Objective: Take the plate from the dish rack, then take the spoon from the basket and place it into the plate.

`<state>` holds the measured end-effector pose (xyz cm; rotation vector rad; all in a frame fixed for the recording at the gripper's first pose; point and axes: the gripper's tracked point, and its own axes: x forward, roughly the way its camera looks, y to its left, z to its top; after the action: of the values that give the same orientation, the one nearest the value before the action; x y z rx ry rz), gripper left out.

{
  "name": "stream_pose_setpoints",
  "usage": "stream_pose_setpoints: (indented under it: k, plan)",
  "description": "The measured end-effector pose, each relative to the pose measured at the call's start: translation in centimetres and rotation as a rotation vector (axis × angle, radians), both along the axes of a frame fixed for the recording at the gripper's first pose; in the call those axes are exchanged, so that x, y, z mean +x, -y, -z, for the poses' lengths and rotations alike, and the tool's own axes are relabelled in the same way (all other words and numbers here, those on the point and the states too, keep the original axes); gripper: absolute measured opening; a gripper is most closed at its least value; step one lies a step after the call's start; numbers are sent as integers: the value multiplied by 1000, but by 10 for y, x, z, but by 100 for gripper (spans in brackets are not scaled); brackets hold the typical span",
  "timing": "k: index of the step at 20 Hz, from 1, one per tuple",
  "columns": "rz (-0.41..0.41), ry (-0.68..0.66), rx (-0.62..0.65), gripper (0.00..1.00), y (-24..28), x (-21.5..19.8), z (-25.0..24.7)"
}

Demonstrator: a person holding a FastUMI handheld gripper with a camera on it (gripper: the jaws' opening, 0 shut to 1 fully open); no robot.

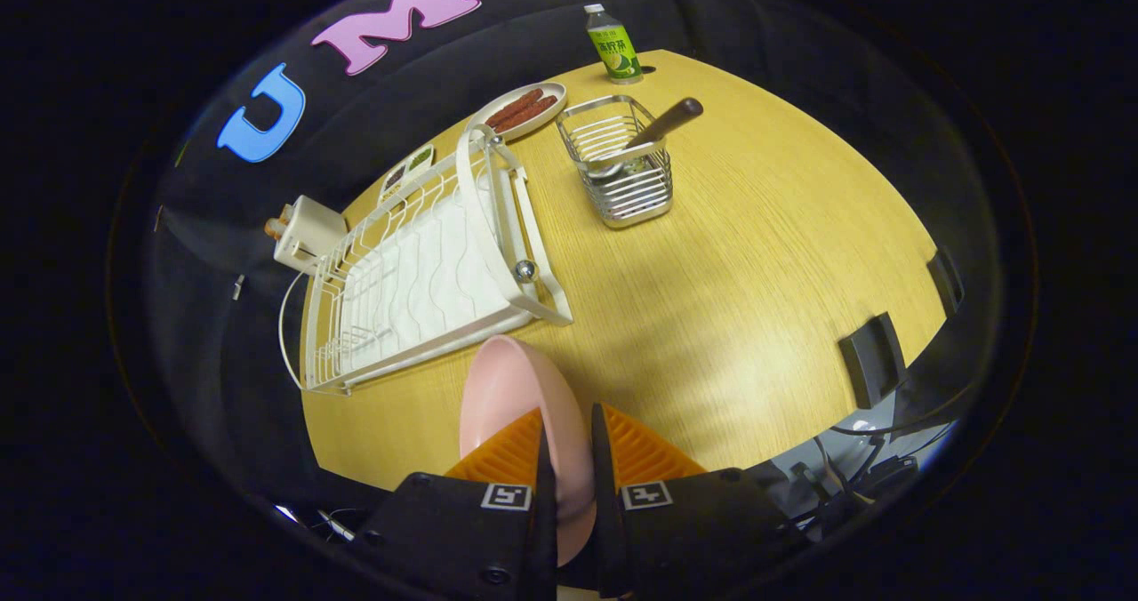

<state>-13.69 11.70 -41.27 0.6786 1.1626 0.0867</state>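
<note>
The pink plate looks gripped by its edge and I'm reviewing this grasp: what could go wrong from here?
1. The round pink plate is pinched on edge by the hand-held gripper; it may pivot or slip.
2. Lowered carelessly, it could hit the white wire dish rack just ahead of the fingers.

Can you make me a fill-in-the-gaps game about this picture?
1. The tool is shut on the round ____ plate.
2. The brown-handled spoon stands in the wire ____.
3. The white wire dish rack holds no ____.
4. The green-labelled bottle stands beyond the basket, near the far edge of the wooden ____.

Missing words: pink; basket; dishes; table
</note>
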Motion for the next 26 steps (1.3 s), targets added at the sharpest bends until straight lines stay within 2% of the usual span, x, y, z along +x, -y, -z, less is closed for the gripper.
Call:
stream_pose_setpoints:
  k: [3, 4, 6, 10, 12, 17, 22, 26]
  plan:
    - [-2, -22, -1, 24, -2, -8, 14]
    - [-5, -21, -21, 19, 2, -9, 18]
    - [17, -6, -20, 23, 5, -2, 15]
    - [26, 53, -37, 23, 13, 11, 2]
    - [45, 127, -59, 23, 26, 29, -13]
    - [79, 341, -218, 23, 89, 88, -44]
    - [132, 374, -325, 23, 136, 137, -38]
    - [110, 373, -358, 24, 146, 164, -25]
